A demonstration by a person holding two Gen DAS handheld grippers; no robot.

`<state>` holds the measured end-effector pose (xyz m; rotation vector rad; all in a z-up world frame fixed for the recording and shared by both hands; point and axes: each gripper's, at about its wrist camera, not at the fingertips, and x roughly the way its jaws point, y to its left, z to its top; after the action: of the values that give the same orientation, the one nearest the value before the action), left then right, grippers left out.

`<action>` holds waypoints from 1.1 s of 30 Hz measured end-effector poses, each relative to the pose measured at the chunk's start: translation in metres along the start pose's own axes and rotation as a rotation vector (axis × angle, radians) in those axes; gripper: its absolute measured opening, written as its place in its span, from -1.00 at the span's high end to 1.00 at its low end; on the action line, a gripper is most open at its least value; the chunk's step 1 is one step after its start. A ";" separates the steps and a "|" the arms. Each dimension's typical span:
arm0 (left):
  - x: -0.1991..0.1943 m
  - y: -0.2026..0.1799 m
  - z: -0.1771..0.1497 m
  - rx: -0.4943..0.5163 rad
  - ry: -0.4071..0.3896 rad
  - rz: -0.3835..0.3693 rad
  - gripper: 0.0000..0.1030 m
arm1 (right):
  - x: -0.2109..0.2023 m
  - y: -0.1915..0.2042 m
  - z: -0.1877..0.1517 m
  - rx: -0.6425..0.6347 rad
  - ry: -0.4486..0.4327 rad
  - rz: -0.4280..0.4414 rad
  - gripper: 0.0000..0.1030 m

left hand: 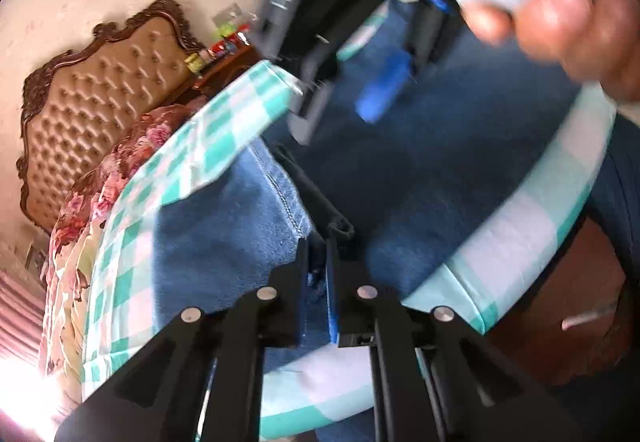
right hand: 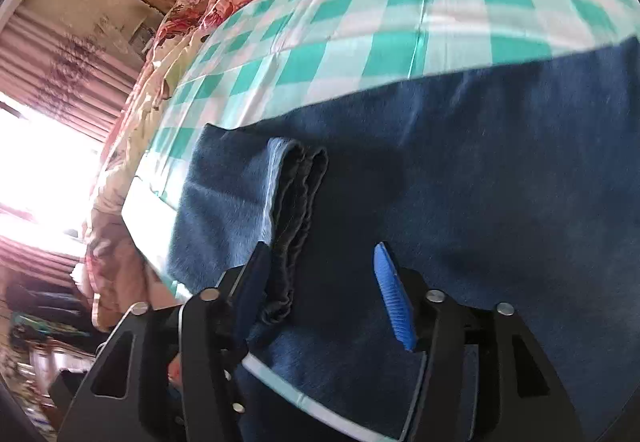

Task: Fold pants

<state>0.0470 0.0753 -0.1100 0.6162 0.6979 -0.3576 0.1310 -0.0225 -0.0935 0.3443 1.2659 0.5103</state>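
Pinching pants (left hand: 224, 242), left tool (left hand: 318, 266); right tool (right hand: 320, 270) agape.

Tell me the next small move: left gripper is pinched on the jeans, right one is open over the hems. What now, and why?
Probably close the right gripper on the stacked hems. Its jaws stand open with the hems lying just inside the left finger, unheld, while the left gripper already pinches the pants. Both ends gripped lets the fold proceed.

Daylight glares white through the window (right hand: 44, 169), the person's hand (left hand: 560, 13) is motion-blurred, and edges bend fisheye-style.
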 end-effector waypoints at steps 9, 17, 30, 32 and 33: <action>-0.010 0.019 0.008 -0.069 -0.034 -0.010 0.85 | 0.025 -0.010 0.001 0.185 0.137 0.194 -0.33; -0.028 0.029 0.011 -0.099 -0.064 -0.011 0.85 | 0.037 0.000 0.009 0.225 0.159 0.288 -0.34; -0.011 -0.011 -0.004 -0.019 -0.012 -0.070 0.25 | 0.021 -0.012 0.013 0.235 0.067 0.206 -0.33; -0.008 -0.020 -0.007 0.027 0.001 -0.047 0.24 | 0.010 -0.016 0.012 0.216 0.036 0.164 -0.33; -0.008 -0.021 -0.008 0.032 0.004 -0.043 0.24 | 0.006 -0.017 0.013 0.210 0.024 0.149 -0.33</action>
<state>0.0267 0.0649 -0.1179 0.6335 0.7111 -0.4082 0.1475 -0.0331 -0.1042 0.6135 1.3270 0.5105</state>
